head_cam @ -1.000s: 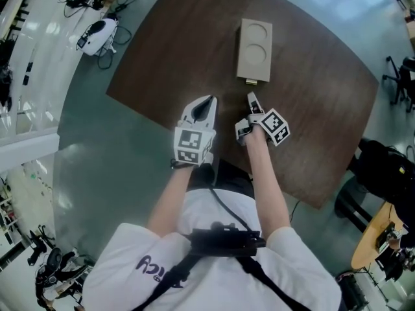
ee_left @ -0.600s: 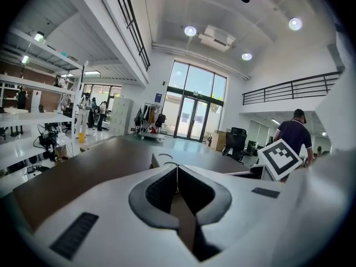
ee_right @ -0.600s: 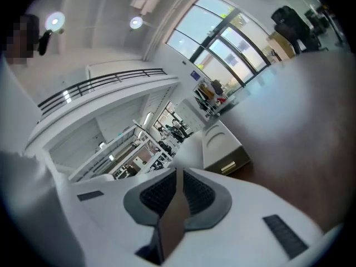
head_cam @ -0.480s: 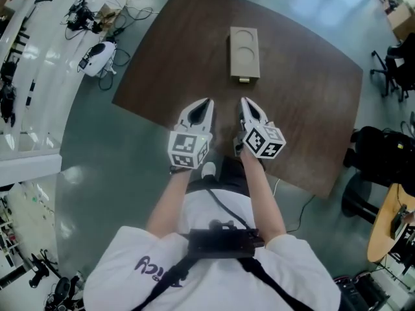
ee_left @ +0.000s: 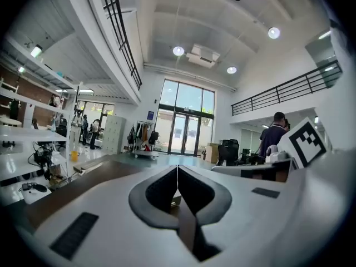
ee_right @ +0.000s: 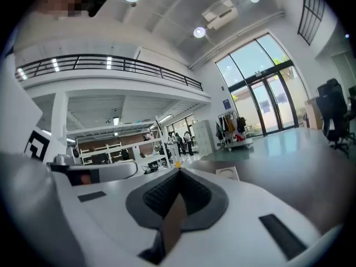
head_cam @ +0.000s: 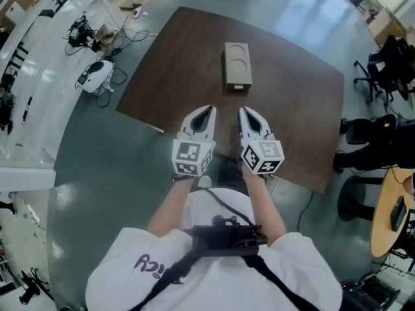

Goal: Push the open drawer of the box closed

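A tan rectangular box (head_cam: 237, 63) with 2 round recesses in its lid lies on the dark brown wooden table (head_cam: 298, 115), towards the far side and a little right of centre. Its long axis runs near to far. A narrow pale drawer front (head_cam: 239, 87) shows as a lip at the near end. It juts out only slightly, and I cannot tell whether a gap remains.

The white left gripper (head_cam: 206, 109) and white right gripper (head_cam: 246, 111) hover side by side over the near edge of the table, well apart from the box. Both are clenched tip to tip, and each gripper's own view shows nothing between the jaws.

The box looks light and rigid, and the tabletop looks smooth, so a shove would probably slide the whole box away from the person. The drawer front is the place to press, squarely along the long axis with closed tips, and the other gripper could steady the far end.

Count: 1 box, 1 drawer, 2 recesses, 2 grippers, 1 table.
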